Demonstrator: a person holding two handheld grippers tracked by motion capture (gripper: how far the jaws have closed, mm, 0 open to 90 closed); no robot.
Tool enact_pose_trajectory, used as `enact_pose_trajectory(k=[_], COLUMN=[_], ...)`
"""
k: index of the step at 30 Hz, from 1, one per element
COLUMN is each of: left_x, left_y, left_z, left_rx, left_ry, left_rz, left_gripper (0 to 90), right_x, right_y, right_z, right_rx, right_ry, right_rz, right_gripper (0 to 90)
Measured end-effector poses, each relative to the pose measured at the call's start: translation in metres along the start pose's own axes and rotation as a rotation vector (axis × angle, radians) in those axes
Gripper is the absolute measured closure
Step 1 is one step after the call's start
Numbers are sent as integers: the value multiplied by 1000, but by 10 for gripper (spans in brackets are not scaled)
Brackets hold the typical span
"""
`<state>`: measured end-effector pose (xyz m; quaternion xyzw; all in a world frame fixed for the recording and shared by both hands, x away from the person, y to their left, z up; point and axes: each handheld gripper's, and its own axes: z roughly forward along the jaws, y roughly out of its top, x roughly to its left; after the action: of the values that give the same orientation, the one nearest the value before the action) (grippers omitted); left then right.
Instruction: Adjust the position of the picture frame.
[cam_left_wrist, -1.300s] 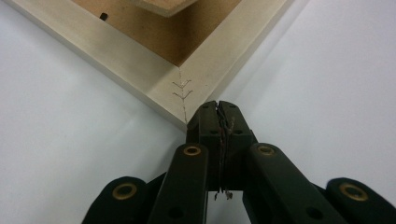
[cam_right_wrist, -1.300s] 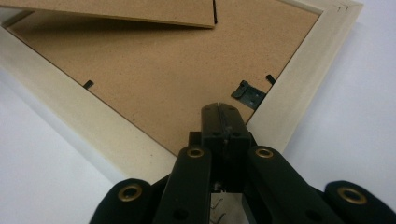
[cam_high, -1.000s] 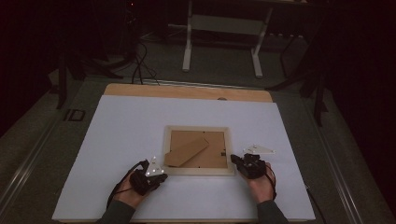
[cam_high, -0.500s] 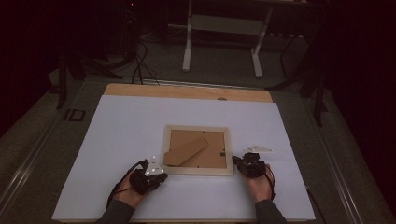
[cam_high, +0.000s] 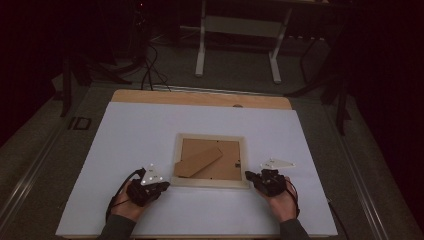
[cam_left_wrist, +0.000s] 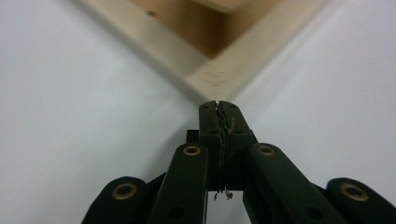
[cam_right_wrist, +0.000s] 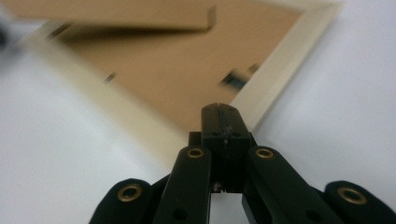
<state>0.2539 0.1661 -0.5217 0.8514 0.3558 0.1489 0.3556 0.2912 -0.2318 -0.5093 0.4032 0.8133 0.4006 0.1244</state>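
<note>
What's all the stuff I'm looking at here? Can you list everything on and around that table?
Picture frame: one, pale wood, lying face down at the middle of the white sheet, brown backing upward.
Stand flap: one, brown, lying slantwise on the frame's backing.
White sheet: one, white, covering most of the tabletop.
Table: one, light wood, its far edge bare beyond the sheet.
Leg frame: one, whitish, on the dark floor behind the table.
Cables: several, black, on the floor at far left.
Left tongs: one, black, shut, at the frame's near left corner.
Right tongs: one, black, shut, at the frame's near right corner.
Hands: two, coming in from the near edge.
</note>
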Motion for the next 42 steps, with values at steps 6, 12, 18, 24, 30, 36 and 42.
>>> enact_pose_trajectory(k=[6,12,18,24,30,36,42], left_x=[5,0,-1,1,4,5,5], left_y=[-1,1,2,1,1,2,3], left_z=[4,10,14,12,7,-1,-10], left_rx=[19,48,61,47,11,-43,-95], left_ry=[10,9,7,7,15,21,18], left_rz=[-8,16,26,15,-10,-36,-71], left_gripper=[892,890,889,874,837,781,712], right_x=[15,17,15,15,10,6,4], right_y=[-14,-17,-16,-14,-11,-10,-10], right_z=[-2,4,5,3,-5,-7,-8], right_rx=[79,136,127,105,47,24,14], right_ry=[82,62,32,33,23,15,14], right_rz=[-123,-152,-146,-143,-125,-113,-110], right_gripper=[900,900,900,900,896,844,830])
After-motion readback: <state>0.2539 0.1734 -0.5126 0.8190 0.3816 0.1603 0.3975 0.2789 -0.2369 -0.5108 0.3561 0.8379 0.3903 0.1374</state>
